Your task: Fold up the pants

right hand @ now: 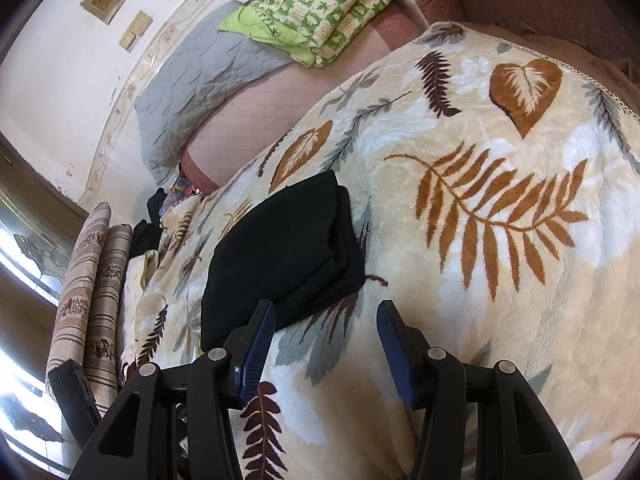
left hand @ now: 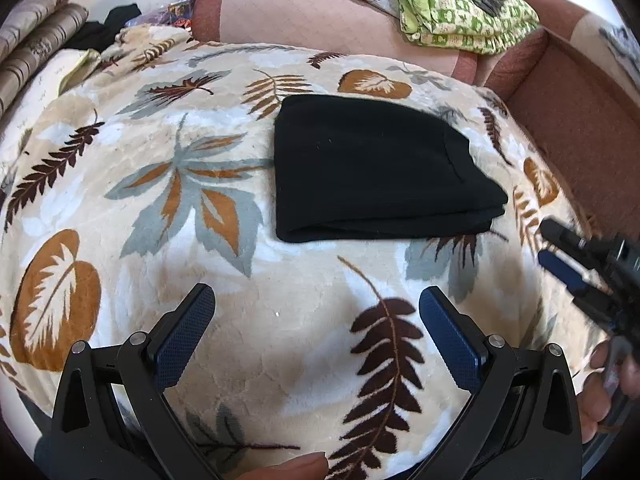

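The left gripper [left hand: 316, 328] hung spread and empty over the leaf-print blanket [left hand: 120, 184]; the black pants [left hand: 372, 172] lay folded beyond it. The right gripper [right hand: 326, 344], also spread and empty, sat close enough that a stray nudge might undo the 2 visible layers.

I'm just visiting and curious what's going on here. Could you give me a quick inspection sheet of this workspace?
Surface: leaf-print blanket spread over a bed or sofa.
Job's things: black pants lying folded into a compact stack, flat on the blanket.
Clutter: green patterned quilt, grey quilt, striped cushions, dark clothes at the far edge.
Grippers: left gripper open, empty; right gripper open, empty, just short of the pants.
Cables: nothing seen.
Surroundings: white wall, bright window.
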A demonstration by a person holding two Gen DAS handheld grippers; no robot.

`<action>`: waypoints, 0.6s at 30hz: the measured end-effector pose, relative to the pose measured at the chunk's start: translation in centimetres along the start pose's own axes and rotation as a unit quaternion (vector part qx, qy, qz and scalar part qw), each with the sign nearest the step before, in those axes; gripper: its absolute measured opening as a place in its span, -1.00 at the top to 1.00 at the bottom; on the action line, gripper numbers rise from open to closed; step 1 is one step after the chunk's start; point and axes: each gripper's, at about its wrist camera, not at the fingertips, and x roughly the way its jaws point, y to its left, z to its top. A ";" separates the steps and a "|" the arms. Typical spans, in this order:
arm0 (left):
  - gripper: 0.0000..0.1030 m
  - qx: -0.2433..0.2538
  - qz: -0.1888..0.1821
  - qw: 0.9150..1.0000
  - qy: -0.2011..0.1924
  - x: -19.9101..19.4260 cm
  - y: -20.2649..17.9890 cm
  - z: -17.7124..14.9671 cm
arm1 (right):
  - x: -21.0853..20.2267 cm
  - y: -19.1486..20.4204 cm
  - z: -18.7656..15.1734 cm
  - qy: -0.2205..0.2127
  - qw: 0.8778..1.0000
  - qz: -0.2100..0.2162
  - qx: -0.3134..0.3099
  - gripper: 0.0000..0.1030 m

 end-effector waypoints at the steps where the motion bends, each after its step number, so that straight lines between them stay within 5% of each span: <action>1: -0.99 -0.012 -0.002 1.000 -0.005 -0.2 0.7 1.0 | 0.3 0.1 0.2 0.009 1.000 0.003 -0.002 0.01; 5: -0.99 -0.052 -0.028 0.998 -0.014 -0.1 3.3 5.6 | 0.9 0.6 1.4 -0.008 0.999 0.032 -0.011 0.01; 9: -0.99 -0.097 -0.112 0.988 0.033 3.8 5.7 10.2 | 3.3 -0.6 2.9 -0.013 0.995 0.089 0.034 0.01; 13: -0.99 -0.125 -0.164 0.976 0.067 7.1 5.8 11.1 | 6.6 -2.8 4.5 -0.004 0.993 0.092 0.071 0.01; 18: -0.99 -0.108 -0.167 0.973 0.115 9.8 4.0 10.9 | 9.8 -4.3 5.7 0.045 0.993 0.068 0.087 0.01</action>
